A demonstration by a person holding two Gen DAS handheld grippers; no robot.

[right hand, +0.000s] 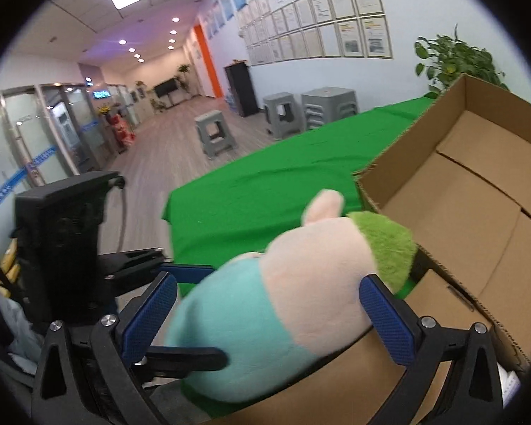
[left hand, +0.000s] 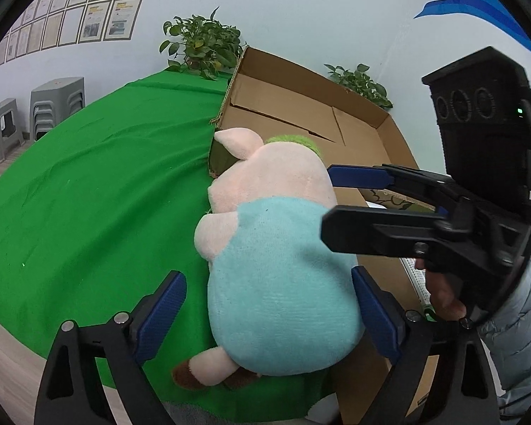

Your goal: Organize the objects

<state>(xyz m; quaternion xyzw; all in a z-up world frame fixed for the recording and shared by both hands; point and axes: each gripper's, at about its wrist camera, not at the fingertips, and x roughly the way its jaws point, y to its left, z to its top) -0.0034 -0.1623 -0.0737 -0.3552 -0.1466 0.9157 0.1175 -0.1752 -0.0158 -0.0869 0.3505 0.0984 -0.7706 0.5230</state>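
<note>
Plush pig (left hand: 272, 265) lies on the green-covered table (left hand: 88, 194), head against the near corner of the cardboard box (left hand: 301, 106). Left tool (left hand: 265, 315) released, its pads either side of the body; right pad at the fabric, left pad clear. Right tool (right hand: 269, 315) straddles the pig; grip cannot be told.

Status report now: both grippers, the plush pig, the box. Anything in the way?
Left gripper open around plush pig, only right pad touching. Right gripper astride pig; grip unclear. Pig at edge of cardboard box. Box interior unobstructed.
</note>
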